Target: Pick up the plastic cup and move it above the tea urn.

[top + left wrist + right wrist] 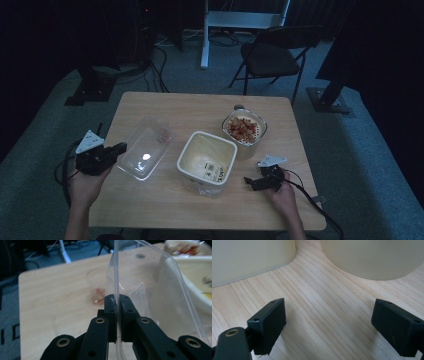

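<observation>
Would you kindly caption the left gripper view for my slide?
Left gripper clamped on the clear plastic lid's edge above the wooden table.

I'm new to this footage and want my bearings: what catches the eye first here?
The left gripper has its jaws clamped on the rim of a clear plastic lid at the table's left side. Mid-table stands an empty cream tub, with a bowl of reddish food behind it.

clear lid (pixel 145 148) left | tub (pixel 206 158) centre | food bowl (pixel 244 129) behind-right of tub | all on table (pixel 165 107)
</observation>
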